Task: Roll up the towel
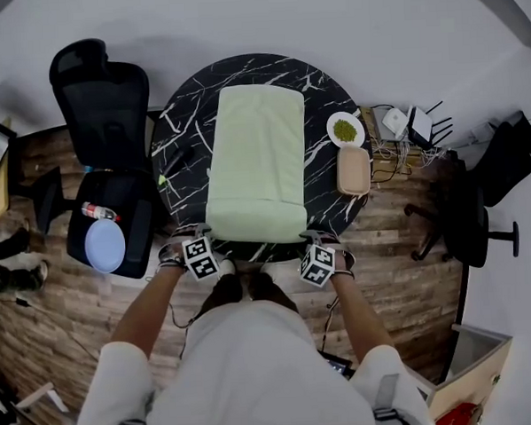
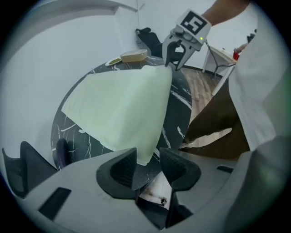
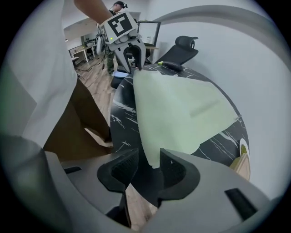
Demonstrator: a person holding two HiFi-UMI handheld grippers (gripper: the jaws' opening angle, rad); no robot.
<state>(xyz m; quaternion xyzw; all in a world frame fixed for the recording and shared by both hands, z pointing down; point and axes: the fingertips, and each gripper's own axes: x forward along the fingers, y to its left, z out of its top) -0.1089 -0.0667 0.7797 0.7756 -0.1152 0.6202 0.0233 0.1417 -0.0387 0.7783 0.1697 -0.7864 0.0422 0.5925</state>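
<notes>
We hold our left gripper (image 2: pixel 146 164) and right gripper (image 3: pixel 149 166) at the near edge of the pale green towel (image 1: pixel 254 154), which lies flat on the black table (image 1: pixel 177 141). Both pairs of jaws stand apart, with 1 towel corner loose between each pair.

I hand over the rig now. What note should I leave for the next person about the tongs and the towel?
Left tongs: open, the light green rectangular cloth towel's near left corner between the jaws, not clamped.
Right tongs: open, near right corner between the jaws.
Towel: spread on the round black marble table, unrolled.
Done: tongs set at both corners.
Left: grip the corners, roll towards the far end.
</notes>
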